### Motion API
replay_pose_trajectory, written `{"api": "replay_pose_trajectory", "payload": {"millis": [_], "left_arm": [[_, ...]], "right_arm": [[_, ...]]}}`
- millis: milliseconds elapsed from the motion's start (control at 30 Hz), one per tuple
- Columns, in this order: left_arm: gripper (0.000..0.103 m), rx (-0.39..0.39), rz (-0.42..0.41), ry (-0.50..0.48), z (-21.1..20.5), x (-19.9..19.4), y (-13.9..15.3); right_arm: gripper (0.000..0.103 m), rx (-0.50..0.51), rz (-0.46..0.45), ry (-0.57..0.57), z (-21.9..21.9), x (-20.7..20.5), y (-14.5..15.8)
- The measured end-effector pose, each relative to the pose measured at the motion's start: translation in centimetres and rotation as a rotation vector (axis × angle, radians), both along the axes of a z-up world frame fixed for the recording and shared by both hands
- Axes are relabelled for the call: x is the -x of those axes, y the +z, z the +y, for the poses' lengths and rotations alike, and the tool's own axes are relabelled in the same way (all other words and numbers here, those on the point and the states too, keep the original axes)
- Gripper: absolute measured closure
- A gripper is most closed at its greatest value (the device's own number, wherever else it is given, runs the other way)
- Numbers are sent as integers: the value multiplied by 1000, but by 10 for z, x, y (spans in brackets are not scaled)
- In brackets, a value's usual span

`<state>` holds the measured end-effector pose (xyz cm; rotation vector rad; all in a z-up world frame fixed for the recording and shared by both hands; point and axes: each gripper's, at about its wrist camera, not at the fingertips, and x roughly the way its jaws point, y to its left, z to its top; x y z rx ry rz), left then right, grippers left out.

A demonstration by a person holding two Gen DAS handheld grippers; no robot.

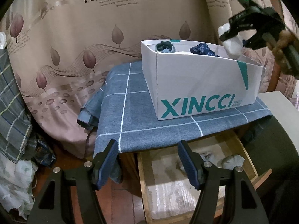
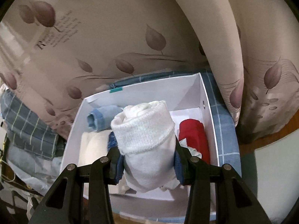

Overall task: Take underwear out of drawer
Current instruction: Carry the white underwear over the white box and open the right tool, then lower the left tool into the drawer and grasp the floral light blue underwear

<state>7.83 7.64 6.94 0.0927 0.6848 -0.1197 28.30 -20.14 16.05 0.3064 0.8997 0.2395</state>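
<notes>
Right gripper (image 2: 148, 165): I had it clamped on the rolled white knit underwear (image 2: 147, 140), held above the white cardboard shoebox (image 2: 209, 100)
Left gripper (image 1: 147, 160): I held it apart and empty, over the open wooden drawer (image 1: 143, 186)
Placing well: I judged a low release best, into the gap between the pale blue roll (image 2: 101, 117) and the red roll (image 2: 194, 136)

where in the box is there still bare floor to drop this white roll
The right gripper holds the white roll above the white box. Bare floor shows along the back wall, between the light blue roll and red roll. The left side is crowded: cream roll and dark blue piece.
</notes>
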Motion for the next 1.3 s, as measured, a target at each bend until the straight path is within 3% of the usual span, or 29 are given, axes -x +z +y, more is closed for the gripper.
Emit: {"api": "replay_pose_trajectory", "payload": {"millis": [467,767,900,1067,1200,1300], "left_arm": [[35,54,30,-9,5,-5,-3],[35,71,43,-4,6,-8,-4],[35,75,54,1,7,-9,-5],[35,77,59,-7,6,-9,-7],[35,79,72,-18,6,-9,-8],[35,85,89,-50,2,-9,-9]], "right_arm": [[60,82,79,-30,12,-42,-22],[54,34,79,-46,9,-43,-28],[43,35,35,-52,9,-39,-20],[42,-18,-108,-72,-4,-11,7],[40,-186,-253,-52,-22,53,22],[37,-234,-309,-16,-29,112,14]]}}
